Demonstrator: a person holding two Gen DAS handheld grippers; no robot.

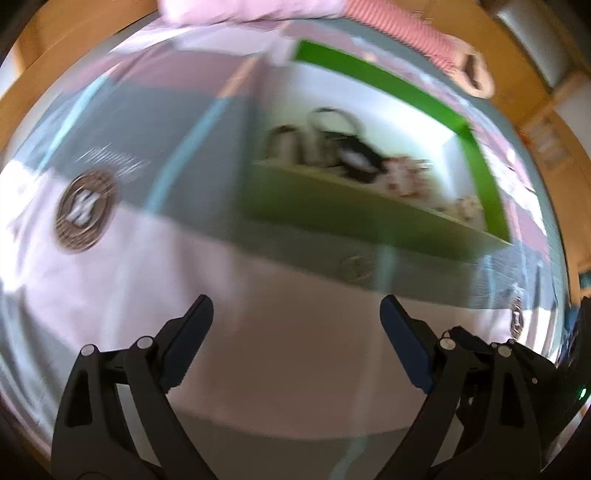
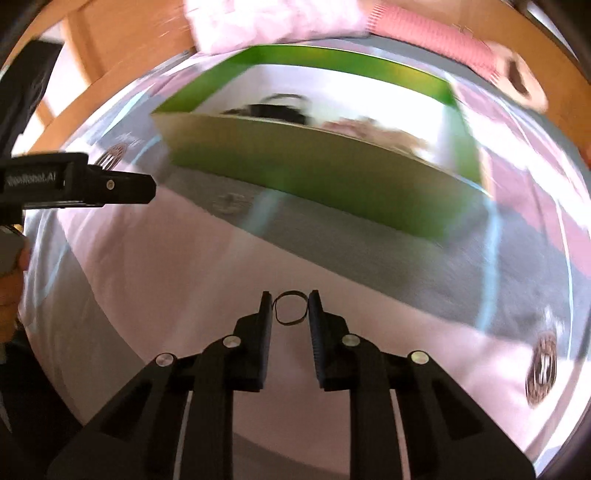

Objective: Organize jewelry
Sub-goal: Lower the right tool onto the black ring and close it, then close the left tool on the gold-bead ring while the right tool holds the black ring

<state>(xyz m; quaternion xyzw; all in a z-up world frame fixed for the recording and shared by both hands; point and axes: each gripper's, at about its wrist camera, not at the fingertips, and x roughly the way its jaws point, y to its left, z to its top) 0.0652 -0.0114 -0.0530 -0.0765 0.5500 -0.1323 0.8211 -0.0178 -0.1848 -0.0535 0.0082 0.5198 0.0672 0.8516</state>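
Note:
A green box with a white inside stands on the patterned cloth; it holds several blurred jewelry pieces, among them dark rings and pale beaded bits. It also shows in the right wrist view. My right gripper is shut on a thin dark ring, held between the fingertips above the cloth in front of the box. My left gripper is open and empty, left of and before the box. It shows from the side in the right wrist view.
A pink, grey and white cloth with round emblems covers the round wooden table. A pink striped roll and pale pink fabric lie at the far edge.

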